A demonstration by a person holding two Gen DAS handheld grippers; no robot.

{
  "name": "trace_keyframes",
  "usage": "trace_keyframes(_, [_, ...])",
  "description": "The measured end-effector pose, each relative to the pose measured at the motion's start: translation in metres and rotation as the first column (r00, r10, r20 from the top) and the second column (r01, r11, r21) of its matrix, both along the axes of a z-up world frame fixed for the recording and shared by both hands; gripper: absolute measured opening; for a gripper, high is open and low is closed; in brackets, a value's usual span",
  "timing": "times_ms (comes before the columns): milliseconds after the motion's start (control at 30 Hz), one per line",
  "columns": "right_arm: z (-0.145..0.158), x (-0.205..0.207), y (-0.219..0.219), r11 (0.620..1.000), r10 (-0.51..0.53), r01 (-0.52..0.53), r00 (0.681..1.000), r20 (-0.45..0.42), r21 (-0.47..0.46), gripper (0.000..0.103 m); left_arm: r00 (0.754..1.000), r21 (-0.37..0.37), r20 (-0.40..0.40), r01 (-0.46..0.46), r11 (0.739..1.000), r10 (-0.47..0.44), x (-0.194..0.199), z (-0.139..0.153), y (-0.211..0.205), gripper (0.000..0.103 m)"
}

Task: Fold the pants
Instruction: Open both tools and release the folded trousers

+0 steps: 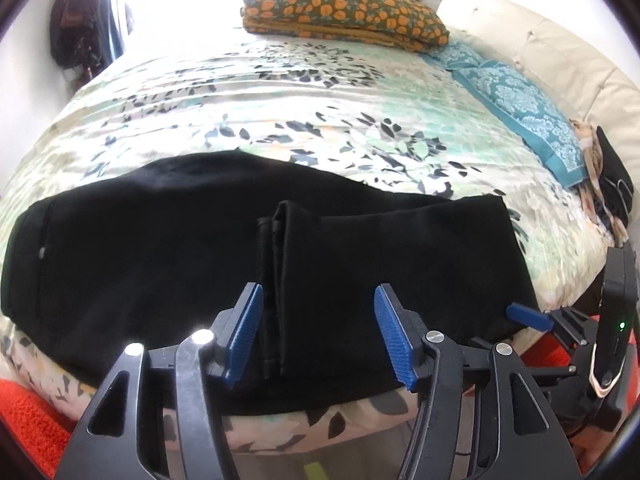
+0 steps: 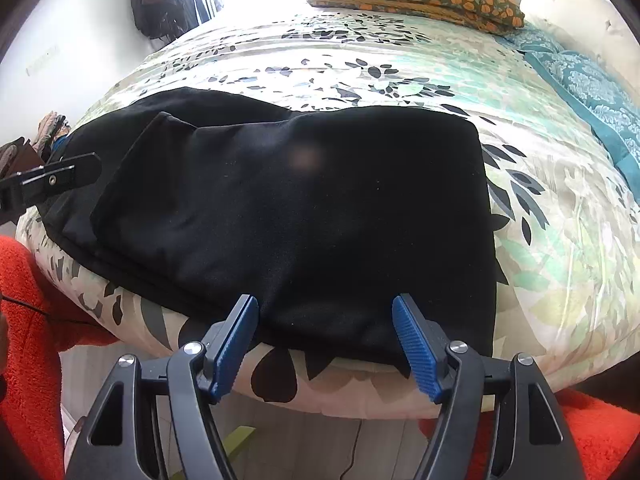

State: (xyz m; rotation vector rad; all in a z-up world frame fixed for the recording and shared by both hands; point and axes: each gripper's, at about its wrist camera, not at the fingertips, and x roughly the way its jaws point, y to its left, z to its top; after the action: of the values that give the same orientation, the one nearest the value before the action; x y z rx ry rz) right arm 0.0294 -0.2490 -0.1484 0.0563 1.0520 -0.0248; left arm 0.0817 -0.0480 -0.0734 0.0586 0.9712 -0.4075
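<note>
The pants [image 1: 160,232] are laid flat on the bed [image 1: 280,92], along its near edge, on a leaf-printed cover. A first fold is judged to be done: in the left wrist view the leg ends are seen lying on top of the lower layer, their hems [image 1: 280,264] stacked near the middle of the garment, and the waistband with its button is seen at the far left. In the right wrist view the doubled part [image 2: 300,200] is shown as a fairly neat rectangle, with a folded edge at its right side and a little of the lower layer exposed at the left.

The left tool [image 1: 318,332] is held spread over the near edge of the pants, just right of the hems, with nothing between its pads. The right tool [image 2: 326,340] is likewise spread, poised at the near edge of the folded part, and no cloth is pinched by it.

What is left is judged to be at least one more fold, since the bundle is long. The waist end would probably be brought over the doubled part, or the reverse, and the result smoothed. No grasp for that is yet taken.

A pillow [image 1: 344,12] is seen well apart, at the far side.
</note>
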Motion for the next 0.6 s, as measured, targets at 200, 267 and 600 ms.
trace_keyframes(200, [-0.001,0.002,0.003,1.0,0.005,-0.005,1.0,-0.001,-0.01,0.072,0.994,0.059,-0.09,0.065,0.996,-0.059,0.027,-0.044,-0.028,0.057])
trace_keyframes(267, [0.0,0.001,0.001,1.0,0.007,-0.007,1.0,0.001,-0.004,0.072,0.993,0.081,-0.11,0.057,0.995,-0.048,0.03,-0.062,-0.024,0.042])
trace_keyframes(600, [0.031,0.038,-0.048,0.981,-0.131,0.118,0.988,0.077,0.151,0.071,0.994,0.097,-0.063,0.101,0.99,-0.095,0.018,-0.058,-0.024,0.042])
